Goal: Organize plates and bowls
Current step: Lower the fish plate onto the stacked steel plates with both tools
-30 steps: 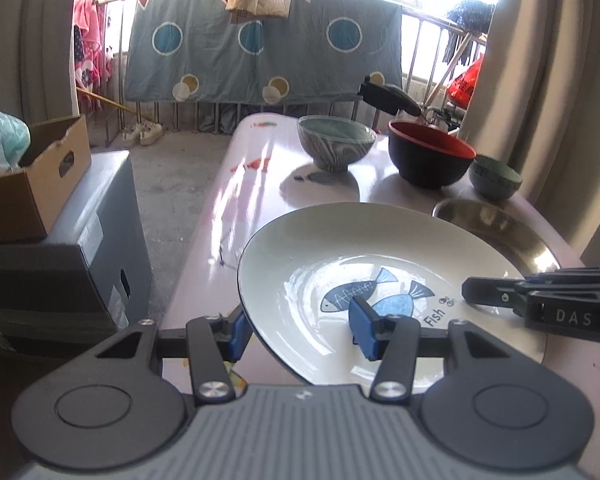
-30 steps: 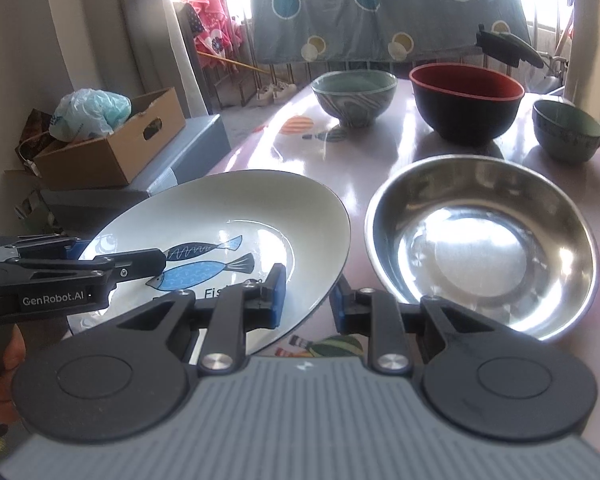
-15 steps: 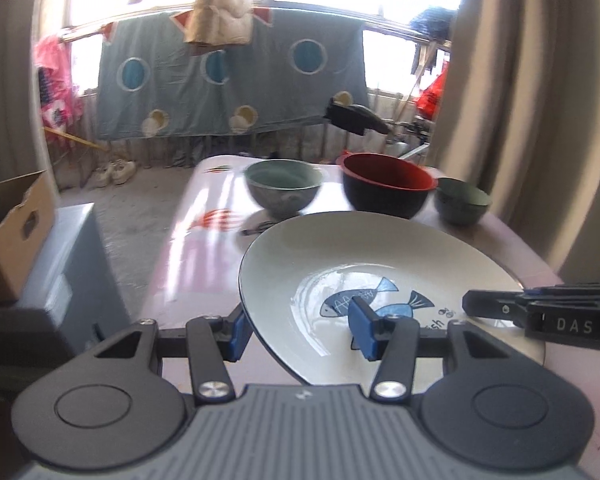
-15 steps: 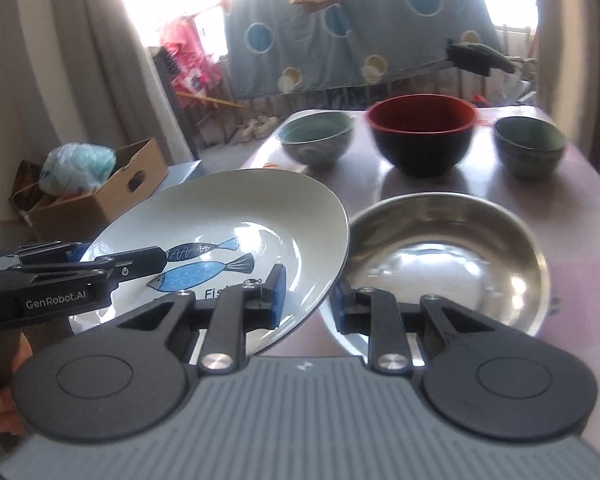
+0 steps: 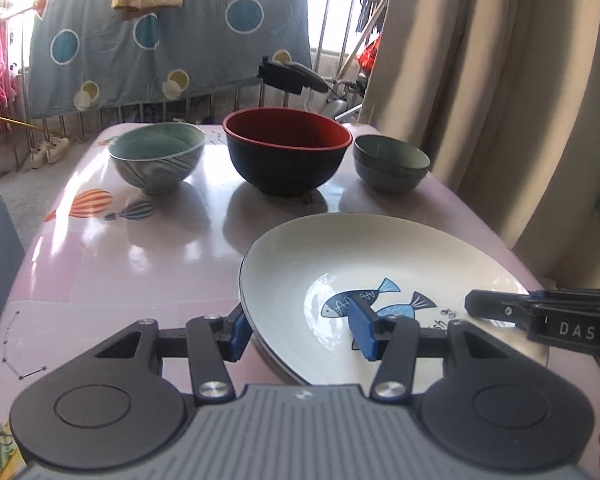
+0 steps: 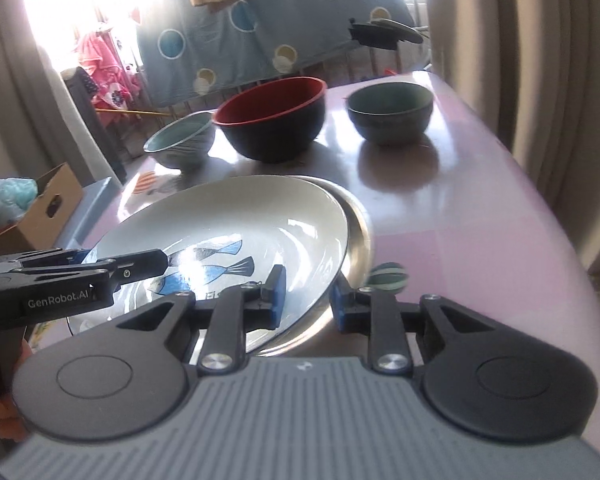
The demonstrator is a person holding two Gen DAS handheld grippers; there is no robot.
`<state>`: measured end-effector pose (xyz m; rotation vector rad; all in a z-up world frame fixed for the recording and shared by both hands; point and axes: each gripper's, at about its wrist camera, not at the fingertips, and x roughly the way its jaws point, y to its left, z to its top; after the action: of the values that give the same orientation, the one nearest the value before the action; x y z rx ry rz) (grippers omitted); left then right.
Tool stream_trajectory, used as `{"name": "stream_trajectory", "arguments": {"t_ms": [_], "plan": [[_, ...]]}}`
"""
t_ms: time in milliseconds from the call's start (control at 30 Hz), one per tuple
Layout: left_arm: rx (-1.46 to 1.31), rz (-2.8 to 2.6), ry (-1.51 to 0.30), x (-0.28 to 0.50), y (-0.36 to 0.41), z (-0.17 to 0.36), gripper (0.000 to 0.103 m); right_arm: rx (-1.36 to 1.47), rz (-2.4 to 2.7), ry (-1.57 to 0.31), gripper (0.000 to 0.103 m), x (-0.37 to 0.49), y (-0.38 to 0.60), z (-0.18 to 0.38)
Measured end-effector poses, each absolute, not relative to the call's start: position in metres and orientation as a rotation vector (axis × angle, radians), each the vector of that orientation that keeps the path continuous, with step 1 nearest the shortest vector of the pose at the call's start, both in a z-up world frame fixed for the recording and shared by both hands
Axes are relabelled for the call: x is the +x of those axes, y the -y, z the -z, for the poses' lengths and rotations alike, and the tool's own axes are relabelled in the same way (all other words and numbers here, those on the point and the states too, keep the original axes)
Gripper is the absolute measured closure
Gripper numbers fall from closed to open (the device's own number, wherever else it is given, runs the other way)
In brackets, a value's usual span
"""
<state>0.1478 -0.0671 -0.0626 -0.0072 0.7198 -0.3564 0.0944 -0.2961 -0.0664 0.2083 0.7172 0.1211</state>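
Our jaws are clamped on opposite edges of the fish plate (image 5: 380, 264): the left gripper (image 5: 300, 334) bites its left rim, one blue pad under the edge and one on the white face, and the right gripper (image 6: 306, 294) pinches its right rim. We hold the plate tilted, directly above the steel bowl (image 6: 358, 232), whose rim shows just past the plate's right edge; we cannot tell whether they touch. Behind them, on the pink table (image 5: 140, 264), we see a row: the striped bowl (image 5: 156, 158), the red-lined black bowl (image 5: 286, 152) and the small green bowl (image 5: 390, 162), all upright and apart.
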Motion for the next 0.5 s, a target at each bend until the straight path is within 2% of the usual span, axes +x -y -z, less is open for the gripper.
{"name": "stream_trajectory", "arguments": {"t_ms": [500], "plan": [[-0.009,0.374,-0.808,0.169,0.079,0.076,0.050,0.129,-0.084,-0.742,0.078,0.123,0.303,0.083]]}}
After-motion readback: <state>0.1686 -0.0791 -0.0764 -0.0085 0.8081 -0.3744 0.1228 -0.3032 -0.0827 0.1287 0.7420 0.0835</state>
